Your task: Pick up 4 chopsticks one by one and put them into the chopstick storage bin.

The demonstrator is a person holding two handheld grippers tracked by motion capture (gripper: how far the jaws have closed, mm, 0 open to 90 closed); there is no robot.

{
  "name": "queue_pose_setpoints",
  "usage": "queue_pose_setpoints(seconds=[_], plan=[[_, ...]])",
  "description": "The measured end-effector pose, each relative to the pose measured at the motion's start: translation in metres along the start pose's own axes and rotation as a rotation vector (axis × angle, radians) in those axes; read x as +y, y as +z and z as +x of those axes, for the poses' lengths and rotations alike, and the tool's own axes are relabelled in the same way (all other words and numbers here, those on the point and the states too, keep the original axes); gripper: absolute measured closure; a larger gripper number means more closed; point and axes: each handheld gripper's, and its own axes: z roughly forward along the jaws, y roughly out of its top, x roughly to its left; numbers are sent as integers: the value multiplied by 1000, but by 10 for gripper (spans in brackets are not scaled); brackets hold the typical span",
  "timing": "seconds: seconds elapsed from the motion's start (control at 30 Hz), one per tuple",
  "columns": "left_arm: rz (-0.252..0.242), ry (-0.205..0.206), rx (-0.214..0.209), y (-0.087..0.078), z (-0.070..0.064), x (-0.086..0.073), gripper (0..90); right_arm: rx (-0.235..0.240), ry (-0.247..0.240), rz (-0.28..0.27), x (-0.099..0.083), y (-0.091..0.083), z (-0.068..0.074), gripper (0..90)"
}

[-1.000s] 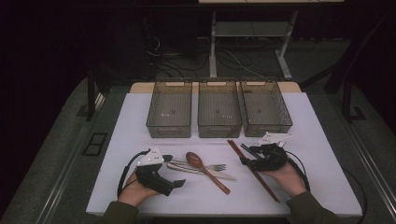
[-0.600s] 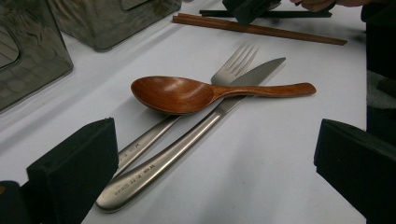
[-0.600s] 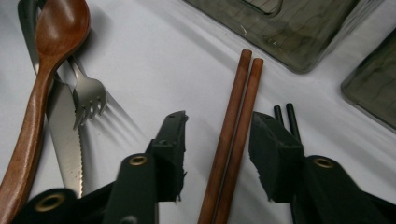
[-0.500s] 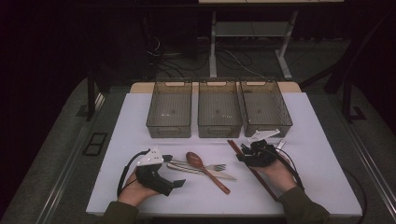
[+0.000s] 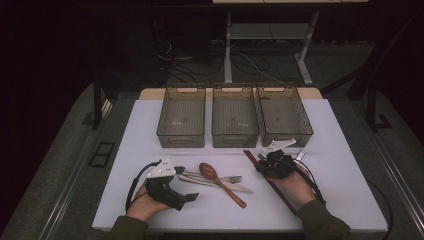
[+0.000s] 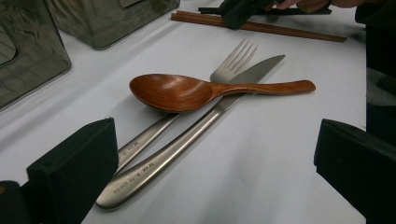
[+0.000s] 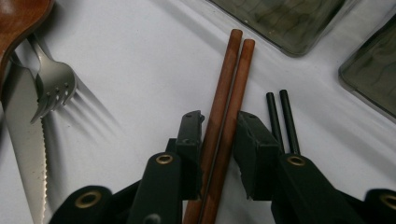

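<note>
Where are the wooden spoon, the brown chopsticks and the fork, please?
spoon (image 6: pixel 180 92), left gripper view, on its bowl.
brown chopsticks (image 7: pixel 232 81), right gripper view, on the shafts.
fork (image 6: pixel 236 60), left gripper view, on its tines.

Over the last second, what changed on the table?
The right gripper moved toward the table's left, from beside the right bin onto the brown chopsticks; its jaws now straddle the pair, closing in or just clamped. The left gripper stayed open, parked near the wooden spoon, fork and knife. Those, the black chopsticks and the three bins did not move.
</note>
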Motion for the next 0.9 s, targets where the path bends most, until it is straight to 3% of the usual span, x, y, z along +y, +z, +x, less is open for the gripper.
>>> queue_pose_setpoints(seconds=[0.43, 0.77, 0.9], plan=[[-1, 0, -5, 1, -1, 0, 0, 12, -19, 0, 0, 0, 3, 741], [0, -1, -9, 0, -1, 0, 0, 59, -125, -5, 3, 4, 17, 762], [0, 0, -10, 0, -1, 0, 0, 70, -132, -1, 4, 4, 19, 763]])
